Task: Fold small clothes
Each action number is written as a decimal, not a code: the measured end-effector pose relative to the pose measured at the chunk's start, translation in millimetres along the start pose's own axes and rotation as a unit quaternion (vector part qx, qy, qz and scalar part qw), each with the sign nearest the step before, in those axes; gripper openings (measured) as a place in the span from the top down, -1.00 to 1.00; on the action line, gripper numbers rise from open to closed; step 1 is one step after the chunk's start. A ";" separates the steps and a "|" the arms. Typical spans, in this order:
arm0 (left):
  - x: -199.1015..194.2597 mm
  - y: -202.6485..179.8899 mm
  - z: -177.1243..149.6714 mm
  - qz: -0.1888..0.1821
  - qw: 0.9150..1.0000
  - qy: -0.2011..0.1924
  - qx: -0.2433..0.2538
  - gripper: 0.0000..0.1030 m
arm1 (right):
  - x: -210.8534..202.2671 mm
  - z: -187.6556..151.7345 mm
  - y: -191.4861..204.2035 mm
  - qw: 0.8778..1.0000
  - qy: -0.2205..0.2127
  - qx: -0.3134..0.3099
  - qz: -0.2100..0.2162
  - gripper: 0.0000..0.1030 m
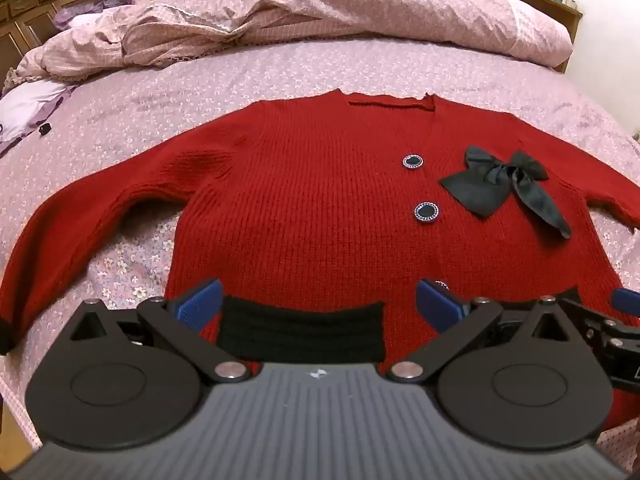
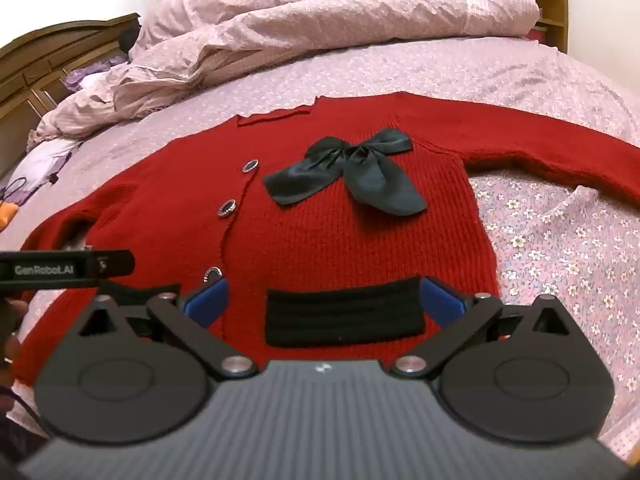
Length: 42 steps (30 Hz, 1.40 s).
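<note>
A small red knit cardigan [image 1: 320,200] lies flat and face up on the bed, sleeves spread out to both sides. It has round dark buttons [image 1: 426,211], a black bow [image 1: 500,186] and black pocket patches [image 1: 302,334] near the hem. It also shows in the right wrist view [image 2: 320,240], with its bow [image 2: 348,172] and a pocket patch [image 2: 344,312]. My left gripper [image 1: 318,300] is open over the hem's left pocket. My right gripper [image 2: 324,296] is open over the right pocket. Both are empty.
The bed sheet [image 1: 200,92] is pink with small flowers. A crumpled pink duvet [image 1: 320,12] is heaped at the far side. A wooden headboard [image 2: 48,64] stands at the left. The left gripper's body [image 2: 68,268] shows at the left of the right wrist view.
</note>
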State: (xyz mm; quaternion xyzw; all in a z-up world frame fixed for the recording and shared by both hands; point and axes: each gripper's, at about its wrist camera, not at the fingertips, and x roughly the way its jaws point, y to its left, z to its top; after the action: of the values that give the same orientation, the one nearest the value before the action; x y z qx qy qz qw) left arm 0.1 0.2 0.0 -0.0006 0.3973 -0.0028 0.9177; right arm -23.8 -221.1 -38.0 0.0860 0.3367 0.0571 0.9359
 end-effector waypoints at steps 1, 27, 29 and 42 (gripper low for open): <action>0.2 0.2 0.1 0.000 1.000 0.001 0.000 -1.00 | -0.3 -0.2 -0.3 1.000 -0.001 0.000 -0.001 -1.00; -1.5 9.0 0.2 0.008 1.000 0.002 -0.013 -1.00 | 0.7 -1.3 5.3 1.000 0.007 -0.009 0.015 -1.00; -1.0 9.3 -0.2 0.009 1.000 0.005 -0.013 -1.00 | 1.2 -1.9 5.2 1.000 0.009 -0.010 0.015 -1.00; 2.0 9.1 -0.3 0.014 1.000 0.012 -0.015 -1.00 | 3.1 -2.7 4.1 1.000 0.016 -0.007 0.009 -1.00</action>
State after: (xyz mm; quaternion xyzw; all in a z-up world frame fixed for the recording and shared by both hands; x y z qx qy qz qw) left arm 1.3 9.3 -1.7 -0.0087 0.4080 0.0160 0.9128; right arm -23.3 -216.3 -41.2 0.0811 0.3506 0.0691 0.9304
